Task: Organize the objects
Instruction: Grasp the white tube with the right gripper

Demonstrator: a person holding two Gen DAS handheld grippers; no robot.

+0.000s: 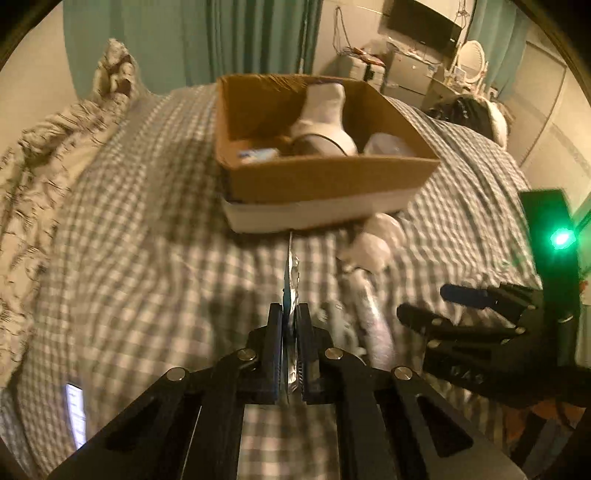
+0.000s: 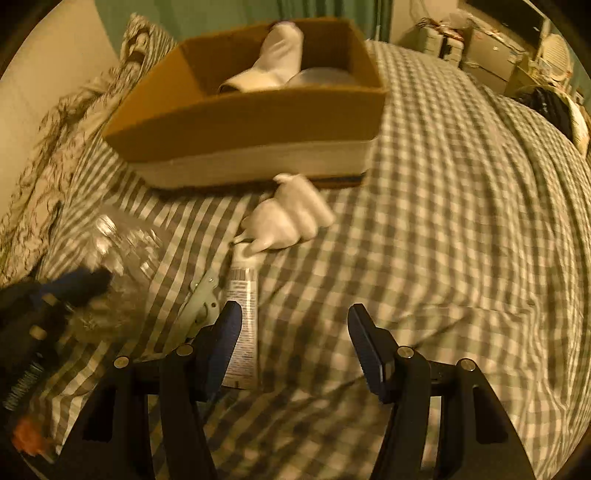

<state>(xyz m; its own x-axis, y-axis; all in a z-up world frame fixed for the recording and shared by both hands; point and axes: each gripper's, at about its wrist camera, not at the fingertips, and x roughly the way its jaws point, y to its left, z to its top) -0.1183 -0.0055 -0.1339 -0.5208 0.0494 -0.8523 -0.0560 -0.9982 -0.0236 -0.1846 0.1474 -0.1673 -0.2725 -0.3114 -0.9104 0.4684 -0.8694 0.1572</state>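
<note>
My left gripper [image 1: 290, 314] is shut on a thin silver blister pack [image 1: 291, 277], held edge-on above the checked bed; it also shows in the right wrist view [image 2: 122, 258]. A cardboard box [image 1: 332, 177] ahead holds a white sock [image 1: 325, 107] and other items. My right gripper [image 2: 293, 317] is open and empty, low over the bed, and appears in the left wrist view [image 1: 443, 302]. A white tube [image 2: 242, 325] lies by its left finger, beside a pale green clip [image 2: 201, 302]. A white sock [image 2: 291, 218] lies in front of the box [image 2: 258, 122].
The checked bedspread [image 2: 461, 221] covers the bed. Patterned pillows [image 1: 44, 166] lie at the left. A dresser [image 1: 410, 70] and wall screen [image 1: 424, 22] stand beyond the bed. A dark bag [image 1: 465, 110] sits at the far right edge.
</note>
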